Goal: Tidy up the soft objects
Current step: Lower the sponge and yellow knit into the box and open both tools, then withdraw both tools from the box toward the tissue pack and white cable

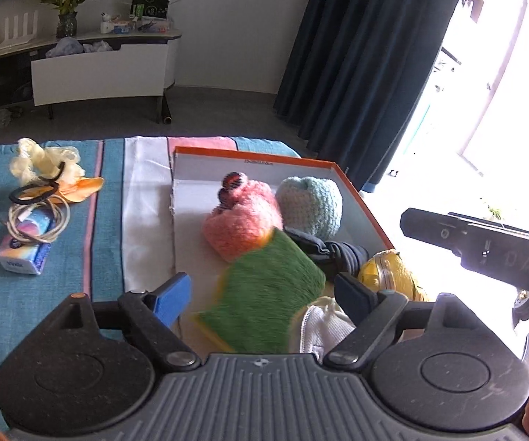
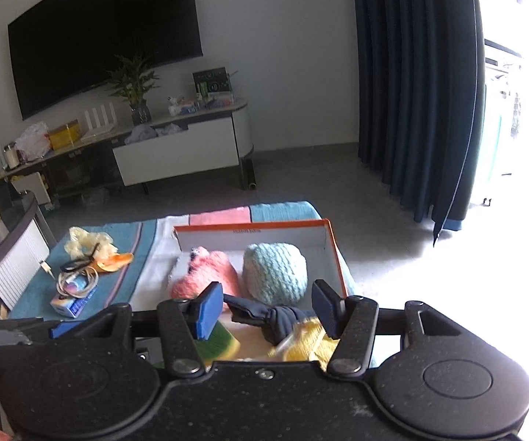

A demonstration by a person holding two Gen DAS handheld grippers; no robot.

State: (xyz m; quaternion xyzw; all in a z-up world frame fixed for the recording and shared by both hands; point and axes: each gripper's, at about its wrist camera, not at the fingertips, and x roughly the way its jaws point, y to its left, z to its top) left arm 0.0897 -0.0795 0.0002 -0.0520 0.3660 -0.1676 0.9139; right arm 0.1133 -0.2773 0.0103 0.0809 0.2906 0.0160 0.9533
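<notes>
Presently, my left gripper [image 1: 264,294] hangs over the near end of the orange-rimmed box [image 1: 264,157], its jaws spread wide. The green fuzzy piece [image 1: 268,294] lies between my left fingers but touches neither pad; it is blurred, and I cannot tell whether it rests on the box floor or is in the air. My right gripper [image 2: 268,310] is held beside it over the same box, jaws likewise apart and holding nothing; its dark body shows at the right edge of the left wrist view.

Contents of the box, as seen: a pink plush item [image 1: 240,217] toward the middle, a pale blue knitted ball [image 2: 274,272] just beside it against the far wall, a dark navy fabric bundle [image 2: 264,318] nearer me, a yellow knitted item [image 1: 389,275] at the right wall, and a white mesh pouch [image 1: 325,325] at the near edge.

Outside the box, well apart on the striped blue cloth [image 1: 43,294]: a crumpled pale yellow glove [image 1: 43,161], an orange piece [image 1: 84,187], a black hair band [image 1: 31,193], a coiled white cable [image 1: 38,217] lying on a tissue pack [image 1: 25,257].
</notes>
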